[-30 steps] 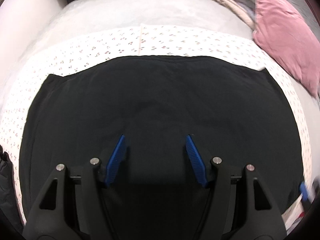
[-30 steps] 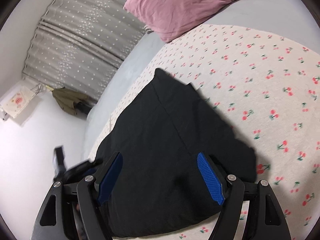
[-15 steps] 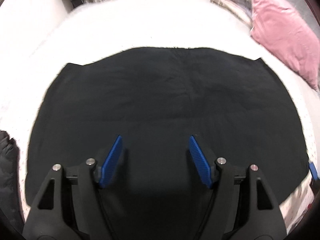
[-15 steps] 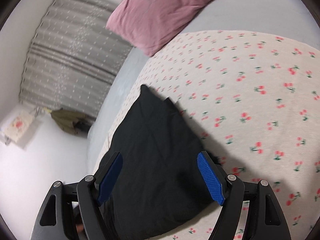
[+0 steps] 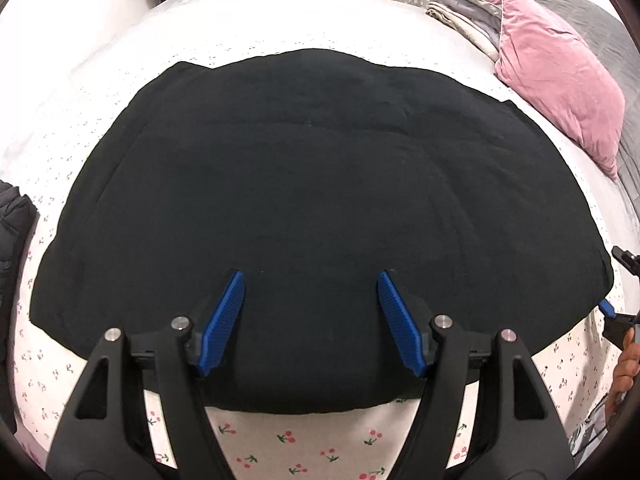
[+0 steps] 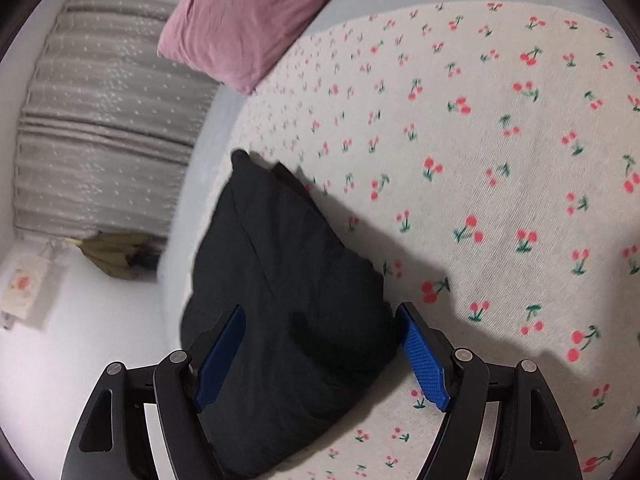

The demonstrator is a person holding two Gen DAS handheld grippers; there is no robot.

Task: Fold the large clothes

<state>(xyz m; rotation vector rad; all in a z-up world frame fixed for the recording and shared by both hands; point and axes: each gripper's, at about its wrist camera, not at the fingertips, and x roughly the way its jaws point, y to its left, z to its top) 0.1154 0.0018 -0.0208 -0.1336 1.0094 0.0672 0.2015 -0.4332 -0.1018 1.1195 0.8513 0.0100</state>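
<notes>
Black fabric garment (image 5: 312, 200) lies flat on cherry-print bedsheet (image 5: 304, 444), filling centre of left wrist frame; near hem sits low in frame. Left gripper (image 5: 311, 308) hovers over that hem, jaws just opened wider, blue pads apart, nothing pinched. Right gripper (image 6: 320, 344) spread wide around garment's corner, lower centre, not clamping. Pink velvet pillow (image 5: 560, 80) upper right.

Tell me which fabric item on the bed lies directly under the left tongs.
The black garment, spread flat on the cherry-print sheet. The pink pillow and the stack of folded linens beside it sit far off at the bed's far right corner.
</notes>
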